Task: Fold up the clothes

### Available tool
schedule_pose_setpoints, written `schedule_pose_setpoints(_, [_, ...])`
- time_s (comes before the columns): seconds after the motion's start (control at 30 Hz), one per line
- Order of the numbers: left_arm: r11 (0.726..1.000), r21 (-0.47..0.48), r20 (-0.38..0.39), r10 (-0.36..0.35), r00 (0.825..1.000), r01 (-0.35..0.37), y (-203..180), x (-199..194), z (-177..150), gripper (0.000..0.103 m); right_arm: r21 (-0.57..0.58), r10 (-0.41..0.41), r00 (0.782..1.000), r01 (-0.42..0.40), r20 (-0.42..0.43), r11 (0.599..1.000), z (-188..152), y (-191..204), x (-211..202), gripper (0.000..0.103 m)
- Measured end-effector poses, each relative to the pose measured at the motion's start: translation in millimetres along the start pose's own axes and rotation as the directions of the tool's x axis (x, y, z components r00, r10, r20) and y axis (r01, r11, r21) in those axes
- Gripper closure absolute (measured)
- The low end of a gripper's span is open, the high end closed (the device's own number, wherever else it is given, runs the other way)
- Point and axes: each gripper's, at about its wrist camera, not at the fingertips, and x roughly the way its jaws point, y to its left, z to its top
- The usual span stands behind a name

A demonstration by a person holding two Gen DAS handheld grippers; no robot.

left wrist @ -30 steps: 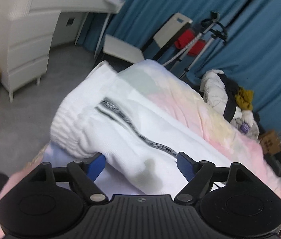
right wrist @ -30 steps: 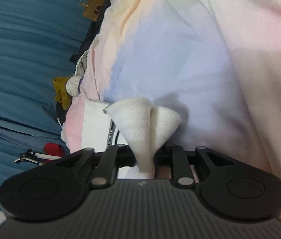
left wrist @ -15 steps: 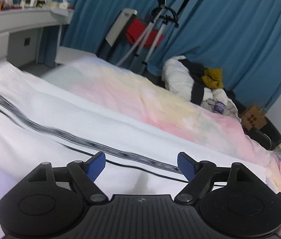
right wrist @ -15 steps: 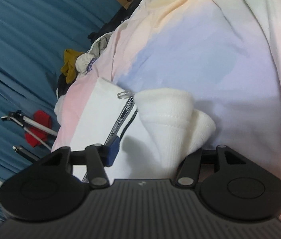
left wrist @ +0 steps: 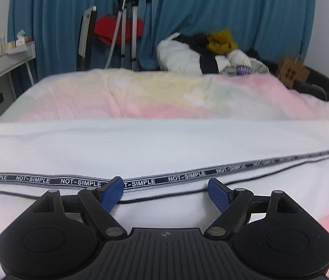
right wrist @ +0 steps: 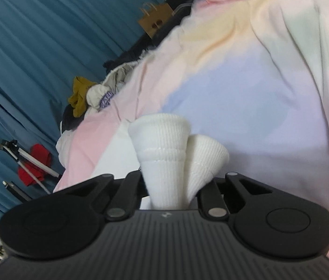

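Note:
White trousers (left wrist: 164, 144) with a black "NOT-SIMPLE" side stripe (left wrist: 78, 182) lie stretched across the pastel bedspread (left wrist: 141, 93). My left gripper (left wrist: 164, 187) hovers low over the stripe, open, its blue pads (left wrist: 111, 192) on either side of the cloth and not pressing on it. In the right wrist view the two ribbed leg cuffs (right wrist: 162, 140) stand up bunched out of my right gripper (right wrist: 172, 186). Its jaws are closing on them and pinch the cloth; the fingertips are hidden behind it. The bedspread (right wrist: 257, 93) lies beyond.
A heap of other clothes (left wrist: 211, 51) sits at the bed's far edge, with a brown paper bag (left wrist: 291, 72) to its right. A metal stand with a red cloth (left wrist: 127, 30) and blue curtains (left wrist: 211, 4) are behind. A white desk (left wrist: 1, 63) is at the left.
My left gripper swept along the trousers from the waistband end to mid-leg and levelled out, still open. The right gripper let go of the cuffs, then clamped them again and rolled.

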Motion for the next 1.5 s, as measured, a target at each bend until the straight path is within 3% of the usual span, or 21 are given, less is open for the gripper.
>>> schedule_pose_setpoints(0.13, [0.997,0.072,-0.024,0.028,0.999,-0.026,-6.2,7.3,-7.8,0.020,-0.002,-0.015,1.000,0.015,0.019,1.000,0.4,3.7,-2.5,0.089])
schedule_pose_setpoints(0.63, [0.996,0.091,-0.037,-0.006,0.999,0.009,2.9,16.0,-12.1,0.019,-0.121,-0.049,0.998,0.052,0.025,0.991,-2.1,18.6,-2.1,0.089])
schedule_pose_setpoints(1.07, [0.995,0.096,-0.045,-0.031,0.999,0.035,8.3,17.9,-11.9,0.019,-0.277,0.005,0.983,0.048,0.186,0.960,1.1,93.8,-47.2,0.089])
schedule_pose_setpoints(1.37, [0.994,0.101,-0.038,-0.046,0.998,0.049,10.7,19.0,-12.0,0.018,-0.512,0.114,0.939,0.073,0.325,0.856,-43.3,188.0,-101.1,0.089])
schedule_pose_setpoints(1.5, [0.995,0.079,-0.035,-0.064,0.997,0.066,14.5,12.8,-9.0,0.018,-0.633,0.211,0.915,0.060,0.344,0.771,-86.1,233.8,-130.6,0.089])
